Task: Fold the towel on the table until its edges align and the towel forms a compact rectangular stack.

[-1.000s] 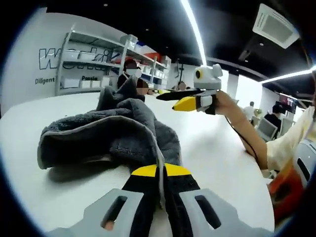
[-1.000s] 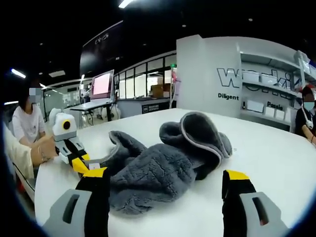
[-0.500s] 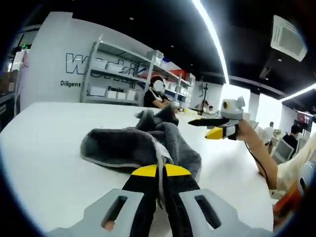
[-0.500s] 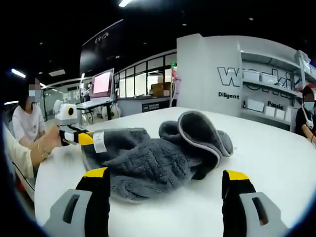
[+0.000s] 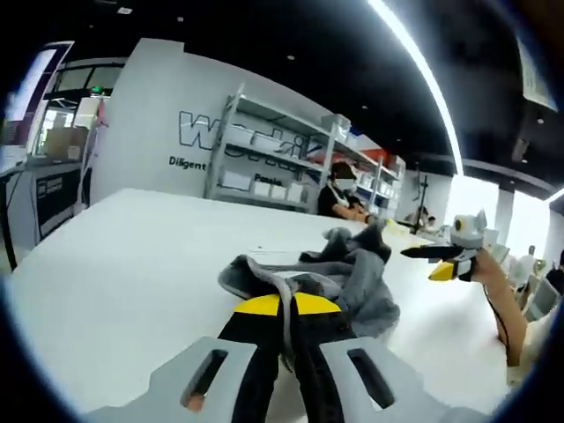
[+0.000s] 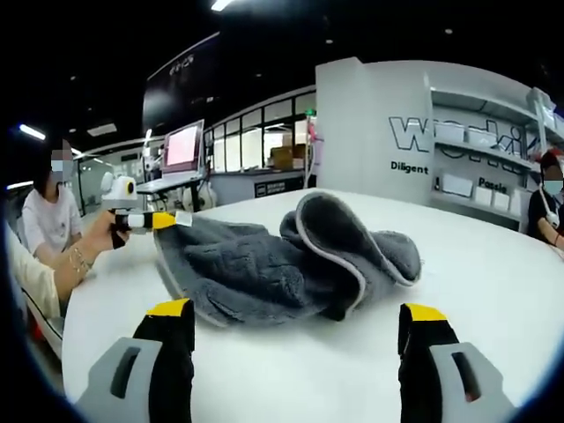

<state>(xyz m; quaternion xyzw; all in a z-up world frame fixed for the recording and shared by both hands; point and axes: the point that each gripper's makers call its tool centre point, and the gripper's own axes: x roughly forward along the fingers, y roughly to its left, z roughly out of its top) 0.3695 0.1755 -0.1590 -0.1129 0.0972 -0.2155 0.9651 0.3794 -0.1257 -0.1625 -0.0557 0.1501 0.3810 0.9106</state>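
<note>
The grey fluffy towel with its paler bound edge (image 6: 291,264) lies bunched on the white round-edged worktop (image 6: 476,282), nowhere near a neat rectangle; one hem curls up into a loop at the middle of the heap, and a corner carrying a small white label is drawn out towards the left. The left gripper (image 5: 286,330) has its yellow-tipped black jaws pressed together on that corner of the towel (image 5: 326,278), the cloth trailing away from the tips into the heap; in the right gripper view it sits at the left, held in the person's hand (image 6: 99,236), with the corner lifted off the surface. The right gripper (image 6: 295,330) hovers low in front of the heap with its jaws spread wide and nothing between them.

The risk I see is in the pull; with only one corner pinched, the whole bundle may slide across the smooth worktop instead of spreading, or the thick pile may slip free of the jaws. The curled hem could also get folded inside, so the edges would never line up unless the free gripper takes a second corner.
</note>
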